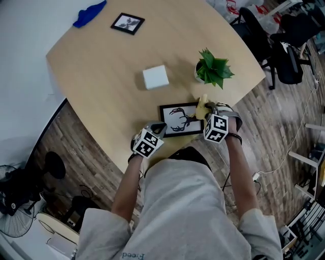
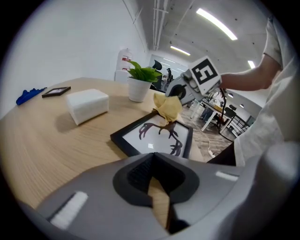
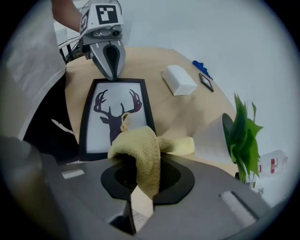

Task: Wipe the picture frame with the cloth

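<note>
A black picture frame (image 1: 179,120) with a deer-antler print lies flat near the round wooden table's (image 1: 101,66) front edge. My right gripper (image 1: 204,110) is shut on a yellow cloth (image 3: 140,151), which bunches over the frame's right end (image 3: 117,108). From the left gripper view, the cloth (image 2: 167,108) hangs from the right gripper (image 2: 180,92) onto the frame (image 2: 154,137). My left gripper (image 1: 158,127) is shut, with its tip (image 3: 112,74) at the frame's left end; I cannot tell whether it touches.
A white box (image 1: 155,77) and a potted green plant (image 1: 213,70) stand behind the frame. A small black frame (image 1: 127,23) and a blue object (image 1: 90,13) lie at the table's far edge. Office chairs (image 1: 284,45) stand to the right.
</note>
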`<act>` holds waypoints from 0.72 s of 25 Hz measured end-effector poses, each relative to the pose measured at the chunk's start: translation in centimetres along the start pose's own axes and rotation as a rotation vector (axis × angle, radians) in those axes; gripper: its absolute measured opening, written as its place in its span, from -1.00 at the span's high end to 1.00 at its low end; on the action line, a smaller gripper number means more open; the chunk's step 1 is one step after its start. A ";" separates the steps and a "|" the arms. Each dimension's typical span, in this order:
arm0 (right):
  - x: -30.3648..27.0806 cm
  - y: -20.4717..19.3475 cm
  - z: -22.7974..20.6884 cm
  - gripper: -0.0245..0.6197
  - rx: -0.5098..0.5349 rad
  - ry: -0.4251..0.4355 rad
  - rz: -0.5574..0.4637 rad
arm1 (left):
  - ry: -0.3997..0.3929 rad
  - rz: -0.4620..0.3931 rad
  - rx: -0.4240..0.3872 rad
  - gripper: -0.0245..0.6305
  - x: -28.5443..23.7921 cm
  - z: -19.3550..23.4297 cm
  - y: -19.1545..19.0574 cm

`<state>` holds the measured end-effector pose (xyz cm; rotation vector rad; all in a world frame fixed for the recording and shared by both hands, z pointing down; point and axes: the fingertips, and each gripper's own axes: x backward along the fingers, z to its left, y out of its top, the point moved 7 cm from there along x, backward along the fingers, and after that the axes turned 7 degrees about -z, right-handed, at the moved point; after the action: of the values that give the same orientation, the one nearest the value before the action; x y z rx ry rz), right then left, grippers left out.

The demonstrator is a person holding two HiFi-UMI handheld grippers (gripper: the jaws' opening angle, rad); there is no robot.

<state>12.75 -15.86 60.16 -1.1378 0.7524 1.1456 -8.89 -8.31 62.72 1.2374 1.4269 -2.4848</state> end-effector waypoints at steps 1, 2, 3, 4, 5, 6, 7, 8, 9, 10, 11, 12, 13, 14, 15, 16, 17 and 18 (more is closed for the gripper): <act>-0.6 0.3 -0.1 0.76 -0.016 0.004 -0.002 | -0.001 -0.002 -0.003 0.77 -0.1 0.0 0.0; -1.0 0.5 -0.3 0.76 -0.037 0.010 -0.003 | -0.004 -0.004 -0.006 0.77 -0.1 0.0 0.0; -1.1 0.6 -0.5 0.76 -0.056 0.018 -0.006 | -0.008 -0.007 -0.009 0.77 -0.1 0.1 0.0; -1.1 0.7 -0.6 0.76 -0.065 0.022 -0.012 | -0.014 -0.010 -0.013 0.77 -0.1 0.2 -0.1; -1.1 0.7 -0.6 0.76 -0.065 0.020 -0.022 | -0.019 -0.013 -0.020 0.77 -0.1 0.2 -0.1; -1.1 0.6 -0.5 0.76 -0.065 0.015 -0.034 | -0.024 -0.015 -0.026 0.77 0.0 0.3 -0.1; -1.0 0.6 -0.5 0.76 -0.071 0.007 -0.047 | -0.025 -0.016 -0.029 0.77 0.0 0.3 -0.1; -1.0 0.5 -0.4 0.76 -0.083 -0.002 -0.061 | -0.024 -0.014 -0.029 0.77 0.1 0.3 -0.1; -1.0 0.5 -0.4 0.76 -0.101 -0.013 -0.078 | -0.020 -0.008 -0.026 0.77 0.1 0.3 -0.1; -1.0 0.5 -0.4 0.76 -0.123 -0.024 -0.100 | -0.014 -0.002 -0.020 0.77 0.1 0.2 -0.1; -1.0 0.6 -0.4 0.76 -0.150 -0.034 -0.127 | -0.006 0.004 -0.014 0.77 0.1 0.2 -0.1; -1.2 0.7 -0.4 0.76 -0.178 -0.042 -0.159 | 0.000 0.009 -0.010 0.77 0.1 0.1 0.0; -1.3 0.9 -0.3 0.76 -0.200 -0.048 -0.189 | 0.005 0.016 -0.008 0.77 0.1 0.1 0.1; -1.5 1.2 -0.1 0.76 -0.211 -0.053 -0.211 | 0.008 0.023 -0.007 0.77 0.1 0.0 0.2; -1.7 1.5 0.0 0.76 -0.211 -0.058 -0.224 | 0.007 0.030 -0.007 0.77 0.0 0.0 0.3; -1.8 1.8 0.1 0.76 -0.208 -0.063 -0.231 | 0.005 0.035 -0.004 0.77 0.0 -0.1 0.3; -1.9 2.0 0.2 0.76 -0.206 -0.067 -0.236 | 0.003 0.038 0.002 0.77 0.0 0.0 0.4; -2.0 2.2 0.3 0.76 -0.206 -0.070 -0.241 | 0.002 0.038 0.011 0.77 0.0 0.1 0.3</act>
<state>10.08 -16.20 61.39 -1.3139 0.4359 1.0693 -8.83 -8.55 62.57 1.2571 1.3793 -2.4706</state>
